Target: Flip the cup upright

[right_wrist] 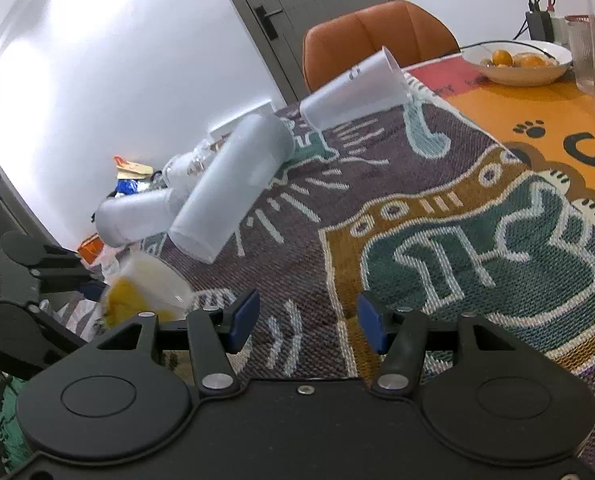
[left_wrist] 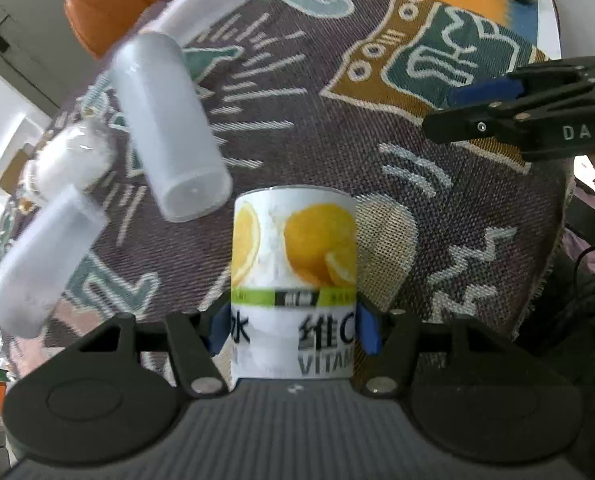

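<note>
The left gripper (left_wrist: 293,328) has its jaws closed against both sides of the white lemon-printed cup (left_wrist: 293,280), which is held above the patterned woven cloth (left_wrist: 337,128) on the counter. The right gripper (right_wrist: 305,322), well right of that cup, has its jaws spread wide and holding nothing. Three frosted plastic cups (left_wrist: 169,128) lie tipped beyond the printed cup, to its left.

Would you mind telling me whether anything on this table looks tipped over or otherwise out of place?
Yes: several frosted plastic cups lie on their sides on the patterned cloth, among them a tall cup, a white cup near the orange chair, and another cup. The left gripper grips a lemon-printed cup.
</note>
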Action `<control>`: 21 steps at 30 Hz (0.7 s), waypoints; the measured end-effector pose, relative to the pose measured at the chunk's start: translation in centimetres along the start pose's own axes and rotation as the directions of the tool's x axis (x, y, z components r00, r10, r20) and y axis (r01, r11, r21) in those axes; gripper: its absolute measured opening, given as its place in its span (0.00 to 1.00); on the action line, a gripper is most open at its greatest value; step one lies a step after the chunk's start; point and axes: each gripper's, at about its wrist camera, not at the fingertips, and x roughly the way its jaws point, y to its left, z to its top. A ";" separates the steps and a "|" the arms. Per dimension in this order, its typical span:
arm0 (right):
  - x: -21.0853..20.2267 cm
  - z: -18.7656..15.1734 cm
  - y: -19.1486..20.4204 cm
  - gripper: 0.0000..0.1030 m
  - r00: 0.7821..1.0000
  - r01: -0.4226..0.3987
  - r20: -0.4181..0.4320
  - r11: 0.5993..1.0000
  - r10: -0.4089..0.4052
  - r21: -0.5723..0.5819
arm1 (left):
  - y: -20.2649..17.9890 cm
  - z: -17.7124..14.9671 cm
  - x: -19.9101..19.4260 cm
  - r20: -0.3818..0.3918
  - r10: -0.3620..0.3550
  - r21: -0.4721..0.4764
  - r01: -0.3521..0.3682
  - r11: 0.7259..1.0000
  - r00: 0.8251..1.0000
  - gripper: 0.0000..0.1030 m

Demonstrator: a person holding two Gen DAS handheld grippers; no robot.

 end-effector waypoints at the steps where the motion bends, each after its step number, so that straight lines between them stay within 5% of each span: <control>1: 0.2 0.0 0.0 0.54 1.000 0.000 -0.006 1.000 0.000 0.002 | 0.0 0.1 0.3 0.005 -0.011 -0.001 0.011 1.000 1.000 0.59; 7: 0.5 0.1 0.4 0.58 0.999 -0.035 -0.033 0.999 0.036 0.021 | -0.3 0.4 0.0 0.027 0.011 0.024 -0.011 1.000 1.000 0.66; 12: 0.5 0.5 1.1 0.76 0.996 -0.074 -0.042 0.996 0.076 0.039 | 0.4 -0.1 -1.9 0.094 0.009 -0.039 -0.006 0.999 0.996 0.79; 21: 0.9 1.0 2.5 0.79 0.983 -0.152 -0.084 0.981 0.163 0.122 | 2.4 -3.0 -5.5 0.222 0.049 -0.204 -0.003 0.979 0.974 0.81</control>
